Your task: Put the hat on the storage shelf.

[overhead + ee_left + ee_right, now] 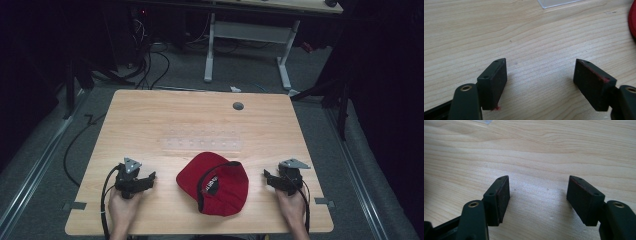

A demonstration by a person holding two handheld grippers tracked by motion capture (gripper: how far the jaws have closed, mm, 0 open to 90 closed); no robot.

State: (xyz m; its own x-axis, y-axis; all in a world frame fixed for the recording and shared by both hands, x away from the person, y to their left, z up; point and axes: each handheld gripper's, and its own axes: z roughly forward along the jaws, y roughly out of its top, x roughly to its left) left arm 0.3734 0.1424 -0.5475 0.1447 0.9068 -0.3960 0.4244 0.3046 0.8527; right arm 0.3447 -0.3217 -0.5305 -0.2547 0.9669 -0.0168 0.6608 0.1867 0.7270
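A red baseball cap [215,183] with a black inner band lies on the wooden table [150,115] near its front edge, between my two hands. My left gripper [146,179] rests on the table to the cap's left, open, with bare wood between its jaws [540,75]. A sliver of the red cap [632,18] shows at the right edge of the left gripper view. My right gripper [268,178] sits to the cap's right, open too, nothing between its jaws [538,192]. Neither gripper touches the cap.
A clear plastic strip [202,143] lies flat on the table just beyond the cap; its corner [554,3] appears in the left gripper view. A grey round grommet [238,106] sits near the far edge. Beyond the table stand a white desk frame [247,45] and floor cables.
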